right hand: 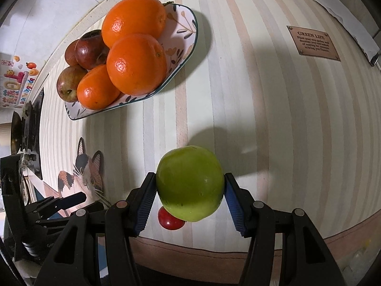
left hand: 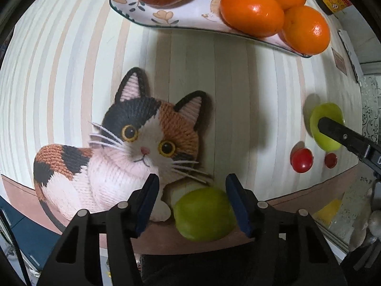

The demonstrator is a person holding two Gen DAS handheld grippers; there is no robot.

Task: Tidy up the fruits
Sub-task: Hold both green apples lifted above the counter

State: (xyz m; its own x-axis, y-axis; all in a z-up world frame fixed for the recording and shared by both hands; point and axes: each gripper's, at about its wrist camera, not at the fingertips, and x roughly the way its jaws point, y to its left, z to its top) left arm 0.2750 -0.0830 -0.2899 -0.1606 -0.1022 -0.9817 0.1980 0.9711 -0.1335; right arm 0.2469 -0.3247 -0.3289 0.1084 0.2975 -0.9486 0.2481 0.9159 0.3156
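Two green apples, catalogued with the rest of the fruit on the striped table.

Item 1: green apple point(right hand: 190, 183), clamped across its widest part by the right gripper point(right hand: 190, 199); both blue pads press its flanks. It sits above the table's near edge, with a small red tomato point(right hand: 171, 219) showing just beneath it.

Item 2: second green apple point(left hand: 204, 214), at the near edge of the table, touching the lower corner of a knitted cat mat point(left hand: 114, 157). The left gripper point(left hand: 192, 202) stands spread around it; the pad on the right looks close to the skin, the other stands clear, so no grip as yet.

Item 3: flowered plate point(right hand: 190, 23) toward the far edge, already carrying three oranges point(right hand: 137, 64) and several red apples point(right hand: 91, 50). Likely destination, and crowded.

Item 4: another small red tomato point(left hand: 330, 160), loose near the first one.

Handling notes, by judgement: apples are firm, fairly heavy, smooth and waxy, so liable to slip or roll. Take hold across the middle, pads level on opposite sides, with moderate pressure to avoid bruising. Set down gently in a gap on the plate, since the piled oranges could shift.
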